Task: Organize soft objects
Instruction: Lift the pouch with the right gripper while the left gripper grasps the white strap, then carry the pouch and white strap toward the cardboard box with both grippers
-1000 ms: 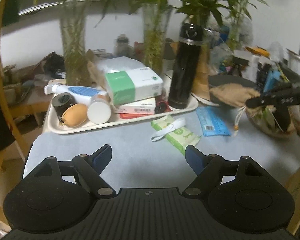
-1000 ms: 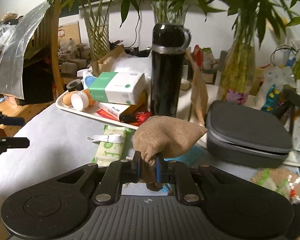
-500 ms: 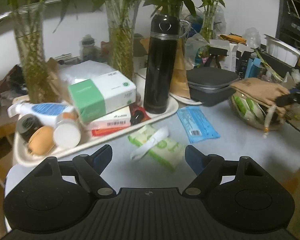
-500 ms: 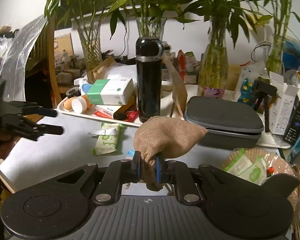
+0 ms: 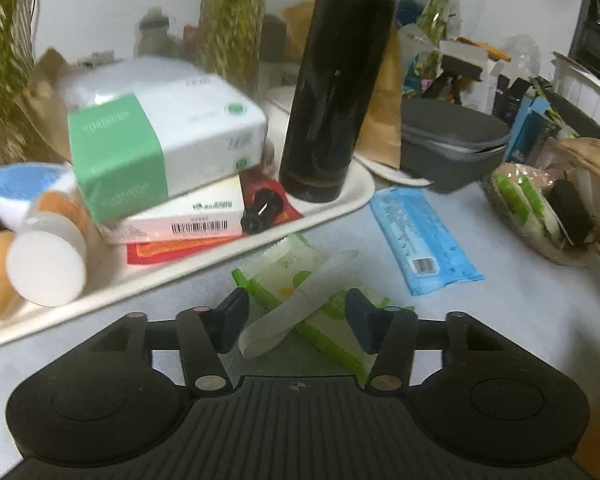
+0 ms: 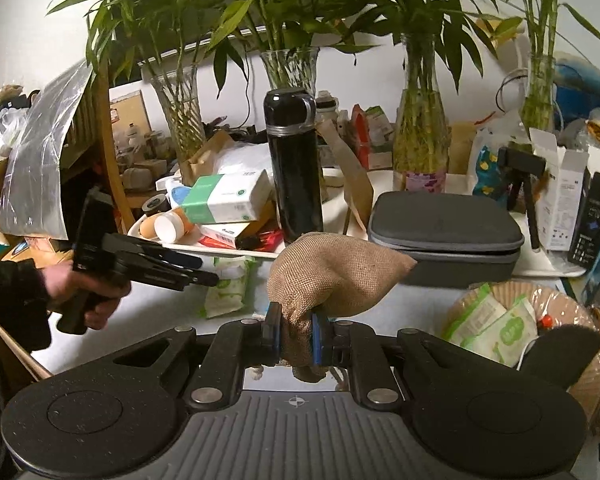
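A green wipes pack (image 5: 300, 300) with a white strap lies on the table in front of the tray. My left gripper (image 5: 298, 314) is lowered over it. The jaws are closing with the pack between them, and the pads (image 5: 236, 312) stand just clear of its sides. In the right wrist view, a person's hand (image 6: 88, 292) holds the left gripper (image 6: 204, 270) above the same pack (image 6: 228, 288). My right gripper (image 6: 296, 332) is shut on the neck of a brown burlap pouch (image 6: 332, 280) and holds it in the air. The pouch (image 5: 592, 156) also shows at the right edge of the left wrist view.
A woven basket (image 6: 580, 360) with green wipes packs (image 6: 496, 320) sits at the right. A blue pack (image 5: 424, 236) lies on the table. The white tray (image 5: 340, 204) holds a black flask (image 5: 332, 92), a tissue box (image 5: 160, 140) and bottles. A grey case (image 6: 444, 220) and plant vases stand behind.
My left gripper has moved forward and down to the green wipes pack, and its jaws have narrowed around it. The right gripper, with the pouch still in it, has shifted slightly.
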The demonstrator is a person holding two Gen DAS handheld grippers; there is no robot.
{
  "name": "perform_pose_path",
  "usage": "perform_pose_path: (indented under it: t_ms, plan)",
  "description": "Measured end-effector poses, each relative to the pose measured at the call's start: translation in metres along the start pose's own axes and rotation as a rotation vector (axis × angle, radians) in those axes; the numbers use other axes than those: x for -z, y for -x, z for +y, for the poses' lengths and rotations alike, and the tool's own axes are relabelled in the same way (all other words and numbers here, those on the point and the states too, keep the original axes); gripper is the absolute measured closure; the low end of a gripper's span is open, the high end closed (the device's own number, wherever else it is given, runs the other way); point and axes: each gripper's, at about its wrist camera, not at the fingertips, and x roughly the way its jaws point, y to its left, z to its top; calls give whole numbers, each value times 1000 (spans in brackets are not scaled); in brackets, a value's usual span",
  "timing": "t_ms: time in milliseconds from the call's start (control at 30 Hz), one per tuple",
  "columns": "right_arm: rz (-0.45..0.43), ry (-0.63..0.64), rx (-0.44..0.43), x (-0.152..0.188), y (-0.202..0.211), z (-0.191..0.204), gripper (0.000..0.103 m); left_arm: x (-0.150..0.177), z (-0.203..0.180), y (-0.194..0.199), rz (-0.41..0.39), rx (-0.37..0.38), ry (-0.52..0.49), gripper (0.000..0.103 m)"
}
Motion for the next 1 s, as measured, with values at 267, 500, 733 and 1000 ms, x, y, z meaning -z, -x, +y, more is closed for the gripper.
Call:
perform_pose_path:
  t_ms: [267, 500, 733, 1000]
  plan:
    - [13, 4, 0, 0, -4, 1, 86, -3, 6, 2, 39, -8, 81, 89]
    - [7, -11, 2, -2, 1, 3, 86, 0, 1, 26, 49, -38, 80, 91]
    - [-6, 15, -2, -3, 6, 12, 86, -5, -13, 65, 21, -95, 36, 92]
    - [-25, 40, 5, -6, 14, 28, 86, -16, -32, 119, -49, -124, 14, 92]
